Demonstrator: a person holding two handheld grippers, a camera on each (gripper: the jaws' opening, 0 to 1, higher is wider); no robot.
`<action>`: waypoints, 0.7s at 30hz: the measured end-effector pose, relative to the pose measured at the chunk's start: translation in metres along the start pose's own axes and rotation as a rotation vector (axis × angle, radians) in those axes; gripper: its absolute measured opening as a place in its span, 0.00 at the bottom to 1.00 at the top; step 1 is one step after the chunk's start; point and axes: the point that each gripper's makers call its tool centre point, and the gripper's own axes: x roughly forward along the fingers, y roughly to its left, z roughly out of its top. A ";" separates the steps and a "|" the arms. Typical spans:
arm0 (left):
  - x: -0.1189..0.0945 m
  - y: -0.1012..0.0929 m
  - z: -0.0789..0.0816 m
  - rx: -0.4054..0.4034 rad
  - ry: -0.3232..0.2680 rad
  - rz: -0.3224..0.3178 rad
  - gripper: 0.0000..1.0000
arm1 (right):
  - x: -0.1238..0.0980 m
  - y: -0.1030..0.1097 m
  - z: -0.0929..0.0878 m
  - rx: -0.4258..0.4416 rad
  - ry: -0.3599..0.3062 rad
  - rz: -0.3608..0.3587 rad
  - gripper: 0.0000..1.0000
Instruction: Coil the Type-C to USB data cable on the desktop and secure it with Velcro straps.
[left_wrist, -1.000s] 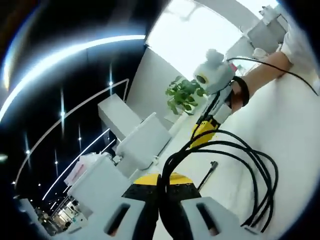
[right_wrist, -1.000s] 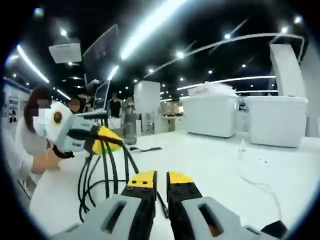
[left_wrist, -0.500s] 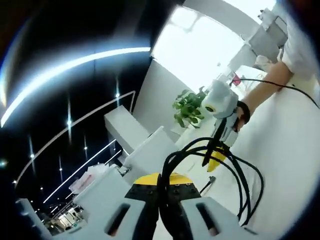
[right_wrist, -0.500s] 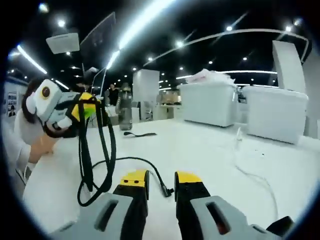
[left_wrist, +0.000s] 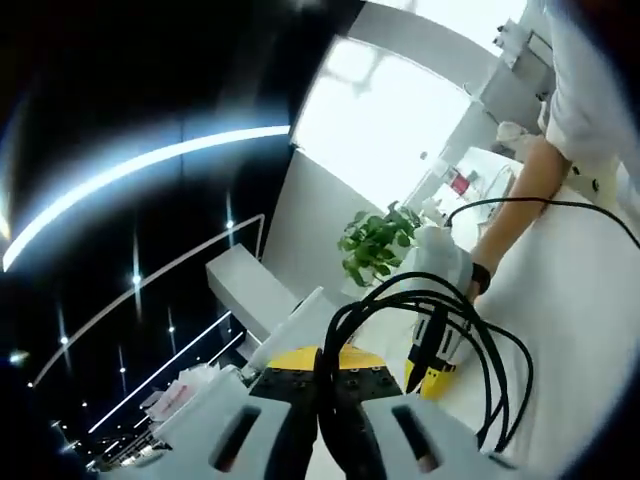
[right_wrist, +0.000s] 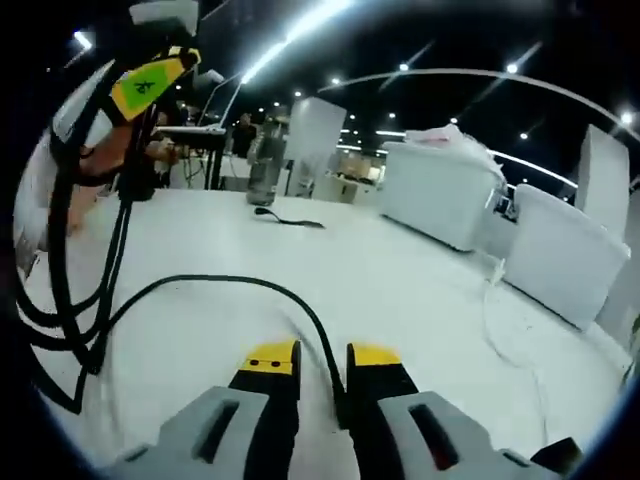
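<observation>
The black data cable (left_wrist: 452, 300) hangs in several loops from my left gripper (left_wrist: 320, 365), which is shut on the bundle where the loops meet. In the right gripper view the same gripper (right_wrist: 150, 85) is high at the upper left, with the loops (right_wrist: 62, 250) dangling below it over the white desk (right_wrist: 400, 290). One free strand (right_wrist: 220, 281) arcs across the desk and runs down into the gap of my right gripper (right_wrist: 322, 358), whose jaws stand open around it. The right gripper (left_wrist: 432, 375) also appears just behind the coil. A black Velcro strap (right_wrist: 290, 219) lies flat farther back.
A clear bottle (right_wrist: 263, 172) stands behind the strap. Large white bins (right_wrist: 440, 195) sit at the back right, and a thin white cord (right_wrist: 497, 320) trails on the desk near them. A person's arm (left_wrist: 515, 205) and a potted plant (left_wrist: 375, 240) are in the left gripper view.
My right gripper has opened from its near-shut stance a second ago, and the free strand now runs between its jaws. The left gripper has lifted the coil higher in the right gripper view.
</observation>
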 end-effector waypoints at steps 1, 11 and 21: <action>-0.001 0.001 0.002 0.006 -0.004 0.002 0.04 | 0.001 0.001 -0.003 -0.022 0.020 -0.003 0.16; -0.005 0.003 0.016 0.008 -0.058 0.006 0.04 | 0.004 -0.001 -0.002 -0.060 0.033 -0.019 0.05; 0.004 0.007 -0.024 -0.090 0.042 0.007 0.04 | -0.030 -0.024 0.043 -0.140 -0.109 -0.150 0.04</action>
